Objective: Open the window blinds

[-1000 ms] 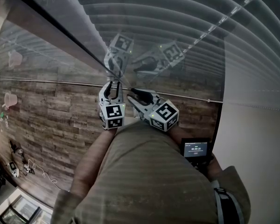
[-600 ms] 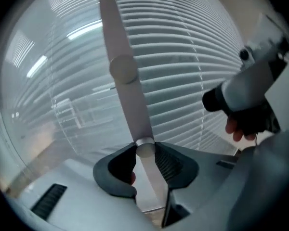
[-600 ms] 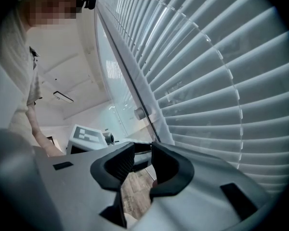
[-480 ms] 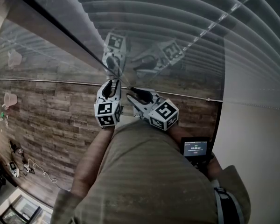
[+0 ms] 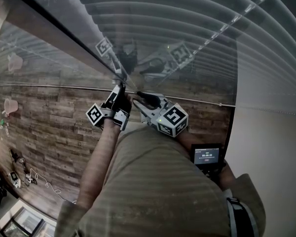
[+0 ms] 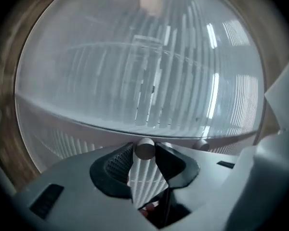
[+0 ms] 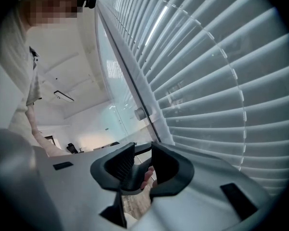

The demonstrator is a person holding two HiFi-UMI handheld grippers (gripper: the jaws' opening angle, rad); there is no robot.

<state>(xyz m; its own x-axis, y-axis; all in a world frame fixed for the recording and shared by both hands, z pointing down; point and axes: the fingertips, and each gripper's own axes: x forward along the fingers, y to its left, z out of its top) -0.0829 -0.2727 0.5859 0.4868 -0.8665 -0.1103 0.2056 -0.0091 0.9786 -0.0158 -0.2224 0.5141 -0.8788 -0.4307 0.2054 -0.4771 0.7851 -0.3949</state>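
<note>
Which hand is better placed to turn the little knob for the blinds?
Left. The left gripper is closed on the small round knob, so a twist of that wrist should turn it. The right gripper stands open with nothing between its jaws, pointing along the blinds.

Blurry blinds (image 6: 149, 90), left gripper view
</note>
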